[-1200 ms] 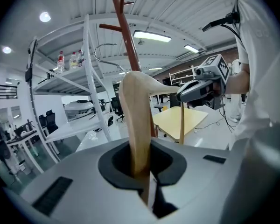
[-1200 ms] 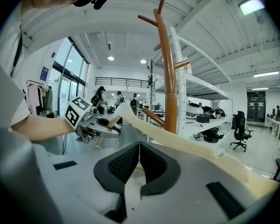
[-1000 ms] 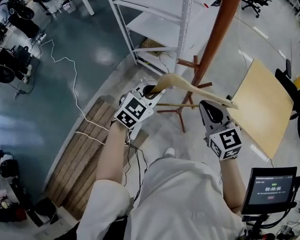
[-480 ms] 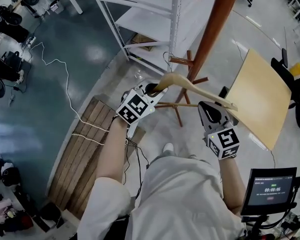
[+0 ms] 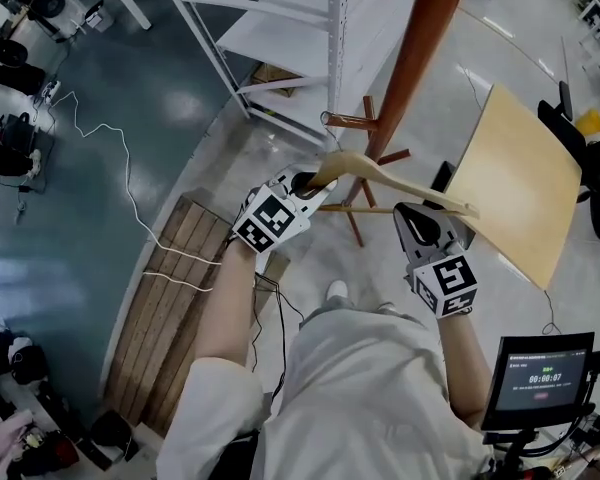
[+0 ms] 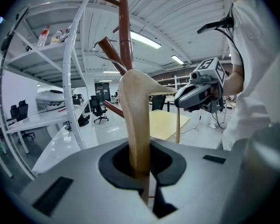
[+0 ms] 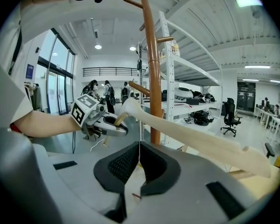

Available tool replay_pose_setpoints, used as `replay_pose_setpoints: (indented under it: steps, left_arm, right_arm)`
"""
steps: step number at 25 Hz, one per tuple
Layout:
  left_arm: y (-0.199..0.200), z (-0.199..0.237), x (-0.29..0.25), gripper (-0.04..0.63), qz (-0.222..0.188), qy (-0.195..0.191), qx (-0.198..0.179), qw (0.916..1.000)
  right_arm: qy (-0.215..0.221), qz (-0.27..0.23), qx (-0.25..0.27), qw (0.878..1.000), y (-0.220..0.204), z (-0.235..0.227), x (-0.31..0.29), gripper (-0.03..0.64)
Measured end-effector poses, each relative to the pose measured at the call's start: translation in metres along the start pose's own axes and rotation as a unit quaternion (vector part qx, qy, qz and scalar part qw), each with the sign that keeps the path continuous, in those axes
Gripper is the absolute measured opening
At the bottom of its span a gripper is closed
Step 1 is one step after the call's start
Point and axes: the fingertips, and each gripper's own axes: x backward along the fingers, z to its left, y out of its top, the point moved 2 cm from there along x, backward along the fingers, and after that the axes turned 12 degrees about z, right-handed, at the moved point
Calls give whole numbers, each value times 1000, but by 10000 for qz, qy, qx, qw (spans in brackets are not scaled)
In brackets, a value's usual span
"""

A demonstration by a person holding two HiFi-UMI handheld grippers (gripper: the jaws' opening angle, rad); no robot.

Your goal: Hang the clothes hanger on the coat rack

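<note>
I hold a pale wooden clothes hanger (image 5: pixel 380 173) up against the brown coat rack (image 5: pixel 425 48). My left gripper (image 5: pixel 302 181) is shut on the hanger's left arm end, which stands up out of its jaws (image 6: pixel 137 111). The metal hook (image 6: pixel 99 52) curls at the tip of a short rack peg (image 5: pixel 352 121). My right gripper (image 5: pixel 420 218) sits under the hanger's right arm. Its pads meet with nothing seen between them (image 7: pixel 139 160), and the arm (image 7: pixel 191 136) passes just above them.
White metal shelving (image 5: pixel 280 38) stands just left of the rack. A yellow board (image 5: pixel 520 188) lies to the right, and the rack's feet (image 5: pixel 358 233) are below the hanger. A wooden pallet (image 5: pixel 170 308) and a white cable (image 5: pixel 120 138) lie on the floor at left. A small screen (image 5: pixel 540 378) is at lower right.
Both grippers have sunk a little with the hanger. The hook has come closer to the rack's peg. Both sets of jaws look unchanged.
</note>
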Motion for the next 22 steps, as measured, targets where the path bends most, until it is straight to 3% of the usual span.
replay_pose_setpoints:
  steps: [16, 22]
  left_arm:
    - [-10, -7, -50, 23, 279, -312, -594, 9974]
    - [-15, 1, -64, 23, 262, -313, -565, 9976]
  right_arm:
    - [-233, 185, -221, 9993, -24, -15, 4, 12]
    - [-312, 227, -293, 9988, -32, -21, 8, 12]
